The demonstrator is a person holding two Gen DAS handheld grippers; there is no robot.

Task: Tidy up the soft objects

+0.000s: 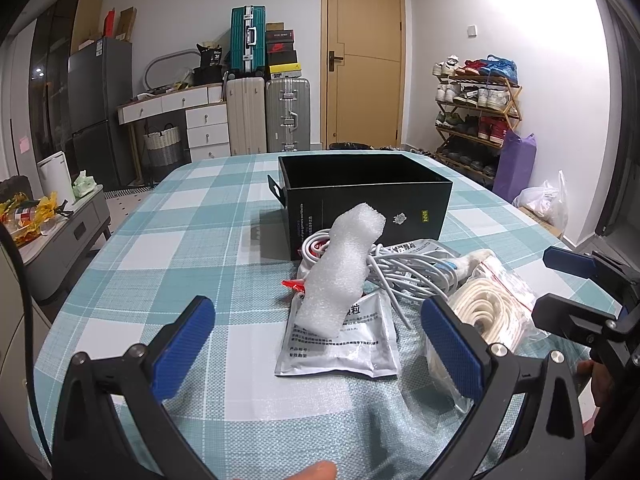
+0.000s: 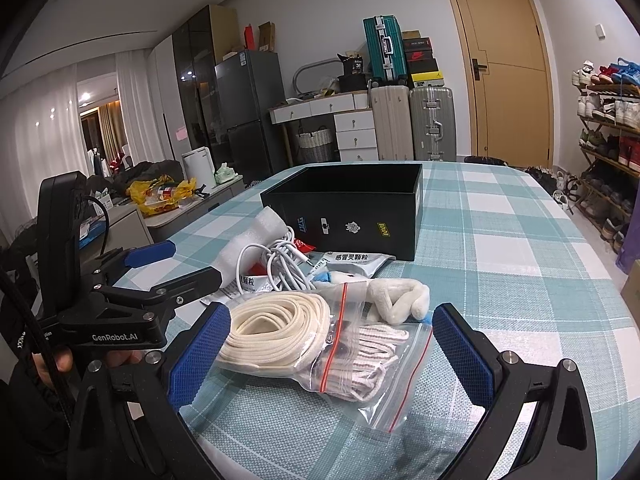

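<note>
**Now, first pick: take the soft pile piece by piece into the box**

Both tools are spread wide and hold nothing. The left gripper (image 1: 318,338) hangs low over the checked tablecloth (image 1: 168,240), and directly ahead of it, between its fingers, lies the foam roll (image 1: 346,270), leaning across a grey sachet (image 1: 340,344). Just beyond those sits a tangle of white cable (image 1: 404,268), and further ahead the open black box (image 1: 360,200), seemingly empty as far as its inside shows.

The right gripper (image 2: 330,348) frames the zip bag of cream cord (image 2: 320,340) right between its blue pads; a small white plush piece (image 2: 396,298) lies just past the bag, touching it.

My judgement: the step in hand is the first grasp, and nothing is stowed yet. For the foam, approach its middle and close gently, since it will crush and may tip off the sachet. For the bag, pinch through the plastic onto the cord bundle itself, not the slack film, which would slip. Lift straight up before travelling forward, so that the cable loops touching the pile are not dragged along. The two tools are near each other; moving one at a time avoids a knock.
</note>
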